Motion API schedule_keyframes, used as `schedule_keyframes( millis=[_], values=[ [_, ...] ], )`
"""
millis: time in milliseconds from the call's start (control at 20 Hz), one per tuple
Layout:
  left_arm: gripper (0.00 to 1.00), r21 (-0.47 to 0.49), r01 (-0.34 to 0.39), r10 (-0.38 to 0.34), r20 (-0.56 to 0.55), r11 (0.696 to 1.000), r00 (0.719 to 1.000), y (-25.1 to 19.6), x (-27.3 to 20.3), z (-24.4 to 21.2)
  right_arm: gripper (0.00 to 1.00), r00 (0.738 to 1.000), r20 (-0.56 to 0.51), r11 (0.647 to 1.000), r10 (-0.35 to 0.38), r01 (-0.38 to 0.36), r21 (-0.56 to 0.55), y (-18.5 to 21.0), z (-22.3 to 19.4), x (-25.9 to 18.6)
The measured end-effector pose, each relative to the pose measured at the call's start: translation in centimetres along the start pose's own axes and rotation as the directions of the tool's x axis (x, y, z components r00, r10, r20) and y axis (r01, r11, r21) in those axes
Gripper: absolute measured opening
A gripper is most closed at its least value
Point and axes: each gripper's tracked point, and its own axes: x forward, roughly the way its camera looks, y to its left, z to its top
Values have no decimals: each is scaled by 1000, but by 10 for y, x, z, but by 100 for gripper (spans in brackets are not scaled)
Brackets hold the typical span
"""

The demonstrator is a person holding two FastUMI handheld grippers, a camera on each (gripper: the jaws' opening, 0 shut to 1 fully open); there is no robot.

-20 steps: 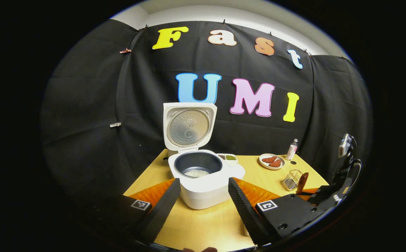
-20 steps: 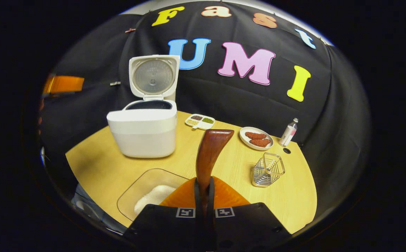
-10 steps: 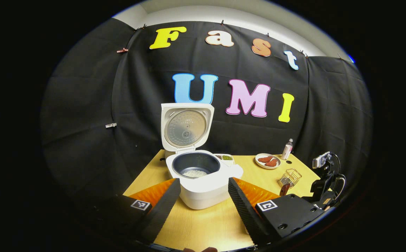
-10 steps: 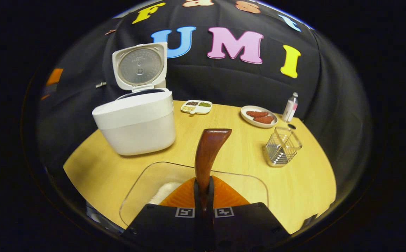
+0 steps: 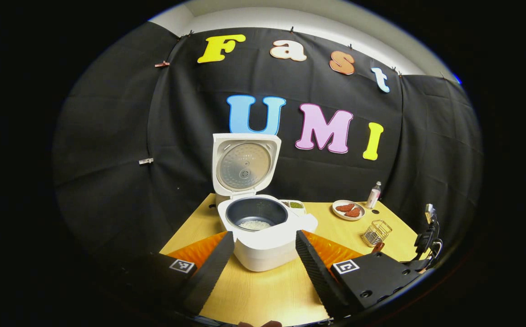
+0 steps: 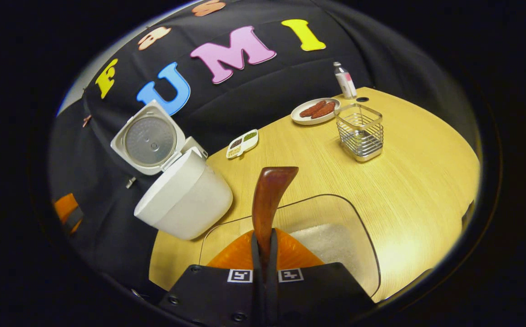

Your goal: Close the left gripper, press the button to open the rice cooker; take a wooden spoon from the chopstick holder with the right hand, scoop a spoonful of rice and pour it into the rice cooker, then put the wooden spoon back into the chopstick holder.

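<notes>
- Left gripper (image 5: 263, 254): fingers spread wide, nothing between them, hanging over the near edge of the table (image 5: 263, 290) and aimed at the rice cooker (image 5: 263, 247).
- Rice cooker: toward the table's left-rear corner, lid (image 5: 244, 163) standing upright and open. A small patch of white rice (image 5: 254, 224) lies on the bottom of the dark inner pot.
- Right gripper (image 6: 263, 247): both fingers clamped narrow on the handle of the wooden spoon (image 6: 268, 200). The spoon juts forward along the fingers, bowl end farthest from the camera.
- In the right gripper view the spoon sits above the clear rice container (image 6: 335, 236) at the near edge of the table; white rice (image 6: 324, 243) shows inside it. Cannot tell whether the spoon touches the rice.
- That view is rolled: cooker and table horizon look tilted.
- Chopstick holder (image 6: 360, 131): wire basket, upright, toward the right-rear of the table, well apart from the spoon.
- Behind the holder, near the rear edge: a plate (image 6: 313, 111) with 2 reddish-brown pieces and a small bottle (image 6: 344, 81).
- Small divided dish (image 6: 242, 143) of grains sits near the rear edge, between cooker and plate.
- In the left gripper view, the right gripper's black body and cable (image 5: 426, 240) show at the far right, past the table's right edge.
</notes>
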Motion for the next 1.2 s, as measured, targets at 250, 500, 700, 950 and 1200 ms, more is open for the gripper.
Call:
schedule_keyframes(
  millis=[250,500,700,950,1200],
  values=[
    [95,-7,-6,6,0,1000,1000,0,0,-2,6,997,65,986,51,-61,155,-13,32,-12],
    [95,-17,-9,9,-1,1000,1000,0,1,-3,6,982,155,944,110,-152,294,-2,69,-37],
    [95,-17,-5,6,4,1000,1000,-3,1,-2,6,965,228,884,128,-215,414,15,103,-52],
    [95,-48,3,-4,-5,999,1000,-7,2,-9,5,940,292,838,177,-299,456,70,150,-46],
    [94,-56,11,-11,-5,998,1000,-7,3,-10,5,910,319,822,264,-385,419,152,201,-31]
  ],
)
